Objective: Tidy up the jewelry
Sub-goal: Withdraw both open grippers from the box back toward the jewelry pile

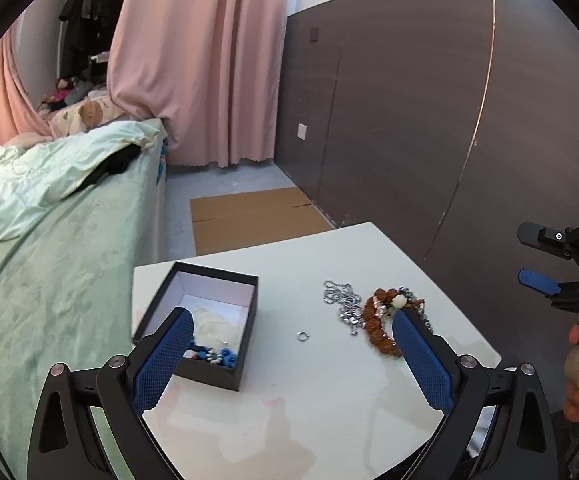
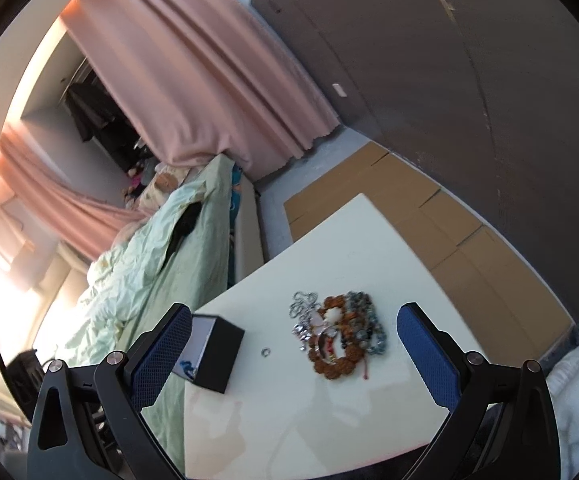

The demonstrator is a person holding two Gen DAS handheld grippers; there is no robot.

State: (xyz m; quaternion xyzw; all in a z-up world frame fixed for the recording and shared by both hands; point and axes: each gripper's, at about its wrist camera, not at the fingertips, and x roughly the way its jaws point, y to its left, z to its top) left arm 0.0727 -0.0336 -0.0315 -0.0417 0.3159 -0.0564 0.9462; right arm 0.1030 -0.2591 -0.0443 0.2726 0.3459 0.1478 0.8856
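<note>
My left gripper [image 1: 289,326] and right gripper [image 2: 294,322] gape wide, empty. Beyond them, right of the matte black box [image 1: 209,320], lie a small metal ring [image 1: 302,335] and knobbly brown beads [image 2: 337,356].

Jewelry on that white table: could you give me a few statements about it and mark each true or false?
1. The black box is open. True.
2. The box is empty. False: blue beads lie inside.
3. A small ring lies alone between box and pile. True.
4. The left gripper holds the silver chain. False: it is open, holding nothing.
5. The brown bracelet lies on the table. True.
6. The right gripper is shut. False: it is open.
</note>
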